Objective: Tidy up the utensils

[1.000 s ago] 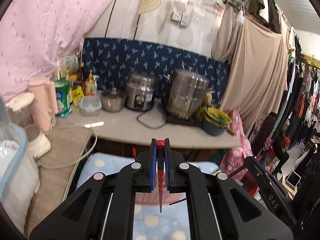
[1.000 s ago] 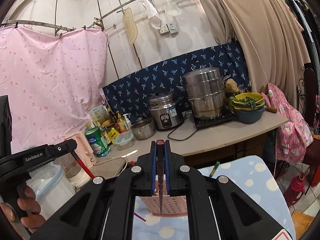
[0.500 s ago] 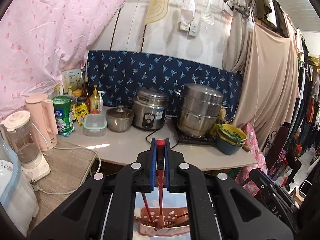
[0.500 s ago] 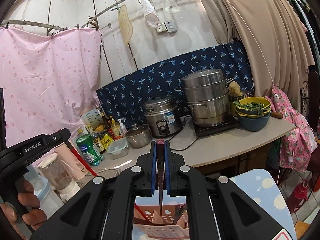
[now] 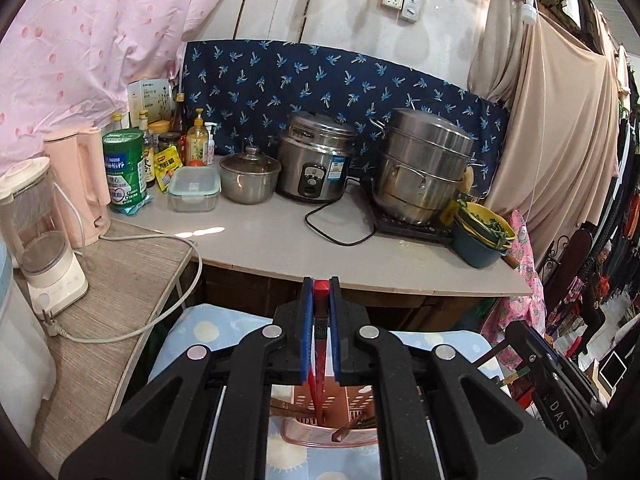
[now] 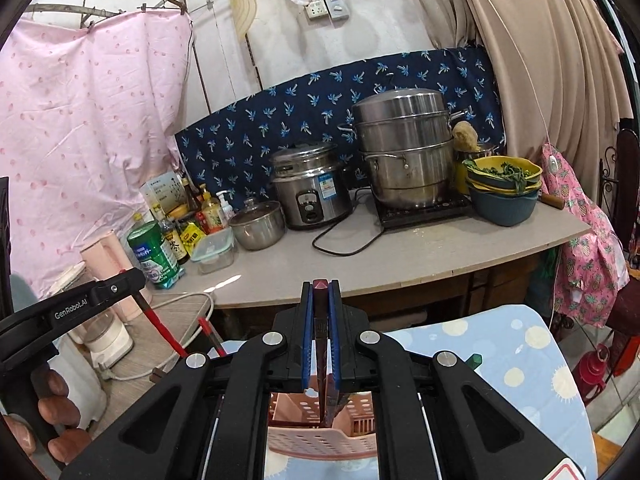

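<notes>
Cluttered kitchen counter (image 5: 280,240), both hand-held grippers (image 5: 320,292) (image 6: 321,292) angled downward, pinching chopsticks (image 5: 319,344)

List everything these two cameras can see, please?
Red chopstick: one, clamped in left fingers.
Dark chopstick: one, clamped in right fingers.
Utensil basket: one, pink, below both grippers on the spotted cloth.
Steamer pot: one, steel, counter right.
Rice cooker: one, steel, counter middle.
Lidded pot: one, steel, beside the cooker.
Green tin: one, counter left.
Kettle: one, pink, far left.
Left gripper: black, shut.
Right gripper: black, shut.
</notes>
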Available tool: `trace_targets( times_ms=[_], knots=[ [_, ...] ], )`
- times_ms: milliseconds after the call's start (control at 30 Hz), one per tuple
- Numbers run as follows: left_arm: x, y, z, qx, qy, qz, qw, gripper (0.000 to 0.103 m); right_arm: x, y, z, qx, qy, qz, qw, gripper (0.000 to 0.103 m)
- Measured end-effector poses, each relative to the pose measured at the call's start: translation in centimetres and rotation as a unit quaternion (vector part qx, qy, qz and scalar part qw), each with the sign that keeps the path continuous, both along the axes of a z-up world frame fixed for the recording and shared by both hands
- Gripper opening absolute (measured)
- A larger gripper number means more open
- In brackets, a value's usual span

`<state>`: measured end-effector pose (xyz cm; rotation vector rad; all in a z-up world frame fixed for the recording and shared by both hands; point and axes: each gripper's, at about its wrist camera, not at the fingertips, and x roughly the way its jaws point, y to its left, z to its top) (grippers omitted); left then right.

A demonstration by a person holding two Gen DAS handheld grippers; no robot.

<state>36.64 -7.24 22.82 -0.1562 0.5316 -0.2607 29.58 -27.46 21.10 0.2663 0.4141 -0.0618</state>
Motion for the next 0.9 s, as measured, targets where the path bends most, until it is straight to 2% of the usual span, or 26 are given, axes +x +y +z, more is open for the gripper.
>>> trace_targets(
  times_ms=[200,367,500,633,767,900],
  knots=[
    [-0.4,0.9,-0.4,0.001,0.006,0.012,0.9999,0.014,-0.7,-0.5,-0.2,0.007,0.003,-0.005,1.000,0.010],
    [-2.1,1.7,-0.5,0.006,0.005,0.016,0.9998,0.034,-2.3,-0.4,0.4,0.005,-0.003,-0.003,1.000,0.012],
    [-4.1,2.0,-0.8,0.023,0.006,0.016,0.9996,0.036,-4.1,0.1,0.6,0.000,-0.005,-0.001,1.000,0.017],
    [-6.0,2.6,-1.4,0.033,0.014,0.018,0.9992,0.051,-6.4,0.6,0.2,-0.005,-0.003,0.000,1.000,0.024],
    [-8.3,3.3,-2.3,0.037,0.027,0.019,0.9988,0.051,-8.8,1.5,-0.6,-0.013,0.008,0.003,1.000,0.025],
    [-10.5,3.7,-3.2,0.044,0.034,0.018,0.9983,0.053,-11.1,2.3,-1.7,-0.013,0.019,0.008,1.000,0.031]
  ],
)
